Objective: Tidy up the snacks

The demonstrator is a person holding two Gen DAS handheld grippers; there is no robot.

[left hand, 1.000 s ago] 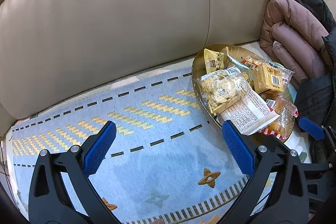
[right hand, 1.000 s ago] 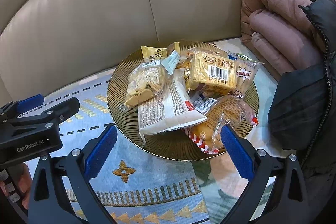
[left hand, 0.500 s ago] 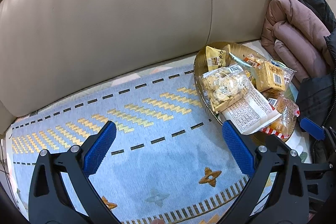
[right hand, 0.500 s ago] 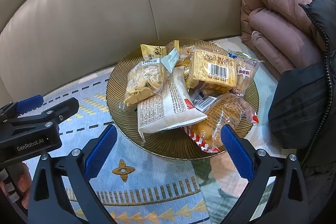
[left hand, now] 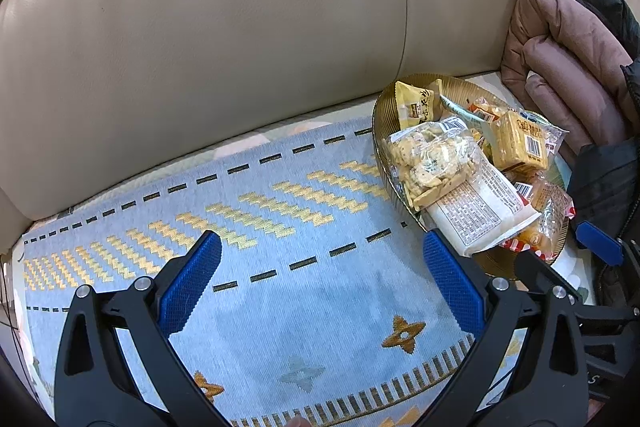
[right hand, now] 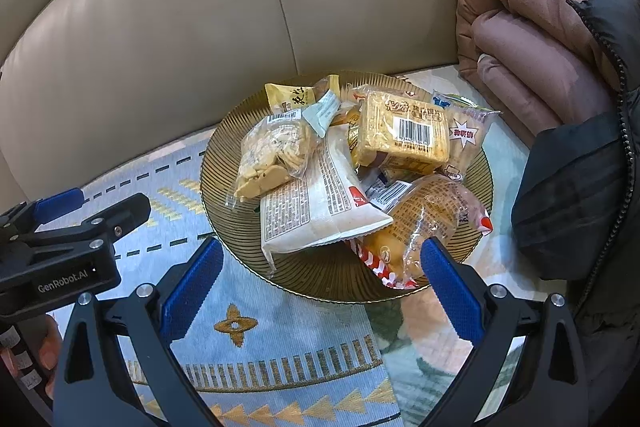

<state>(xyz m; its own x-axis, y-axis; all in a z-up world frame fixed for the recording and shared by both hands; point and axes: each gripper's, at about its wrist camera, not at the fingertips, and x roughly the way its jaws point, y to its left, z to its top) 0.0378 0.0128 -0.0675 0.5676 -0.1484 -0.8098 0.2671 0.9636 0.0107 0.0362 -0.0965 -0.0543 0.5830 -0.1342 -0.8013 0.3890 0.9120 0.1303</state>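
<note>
A ribbed golden plate (right hand: 224, 203) (left hand: 380, 107) on the sofa seat holds several snack packets. Among them are a clear bag of crackers (right hand: 270, 155) (left hand: 430, 157), a white wrapper with printed text (right hand: 316, 207) (left hand: 476, 211), a yellow cake block with a barcode (right hand: 404, 135) (left hand: 518, 143) and a bun in clear wrap (right hand: 420, 223). My right gripper (right hand: 320, 283) is open just in front of the plate's near rim, nothing between its fingers. My left gripper (left hand: 322, 277) is open over the blue patterned mat (left hand: 260, 227), left of the plate.
The beige leather sofa back (right hand: 200, 7) rises behind the plate. Folded pink and black padded jackets (right hand: 540, 39) lie to the plate's right. The left gripper's body (right hand: 60, 251) and a hand (right hand: 44, 351) show at the left in the right wrist view.
Both views shifted slightly: the plate sits a little further right and up in the left wrist view. Both grippers stay open; no snack has moved.
</note>
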